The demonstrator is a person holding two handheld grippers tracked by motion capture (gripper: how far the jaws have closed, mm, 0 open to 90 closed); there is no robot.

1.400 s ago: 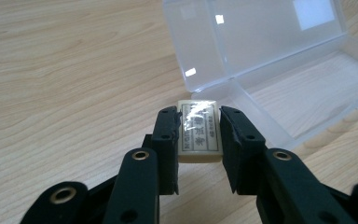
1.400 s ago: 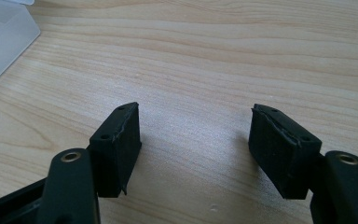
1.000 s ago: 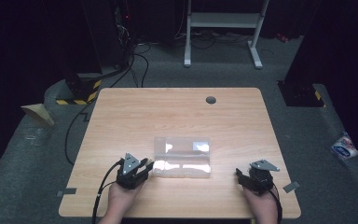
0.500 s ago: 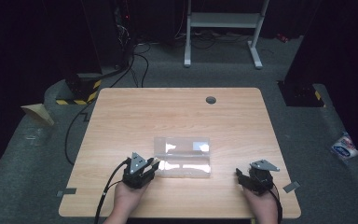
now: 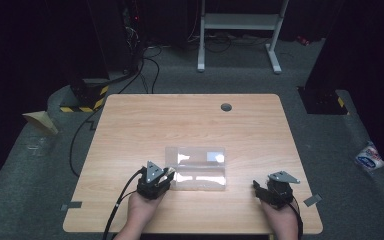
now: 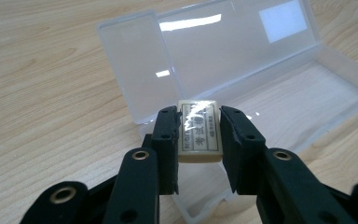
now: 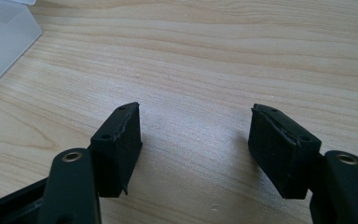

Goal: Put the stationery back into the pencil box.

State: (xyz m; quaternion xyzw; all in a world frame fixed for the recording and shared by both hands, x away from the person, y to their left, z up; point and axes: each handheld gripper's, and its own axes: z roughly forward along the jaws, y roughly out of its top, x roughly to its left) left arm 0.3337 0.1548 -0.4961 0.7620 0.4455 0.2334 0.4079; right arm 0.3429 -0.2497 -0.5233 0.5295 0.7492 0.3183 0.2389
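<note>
While the left gripper (image 5: 164, 176) hangs at the near left corner of the clear plastic case (image 5: 196, 167) in the high view, it now sits closer in against that corner than it did a second ago, edging toward the open tray; the right gripper (image 5: 270, 187) has kept its spot on the bare table (image 5: 190, 120), well off to the case's far side. From up here the load is too small to make out, perhaps a pale speck at the jaws. Over to the left gripper view: there it is, a cream eraser (image 6: 198, 131) with a printed sleeve, clamped squarely between the two black pads, the open case (image 6: 261, 79) just ahead and below, lid laid back flat beyond the tray. That small advance puts the eraser at the tray's near end, so I judge a lowering and release comes next. The right gripper view adds what the others lack: its jaws stand apart with nothing but wood grain between them, and a corner of the case (image 7: 2, 39) sits ahead to its upper left.
</note>
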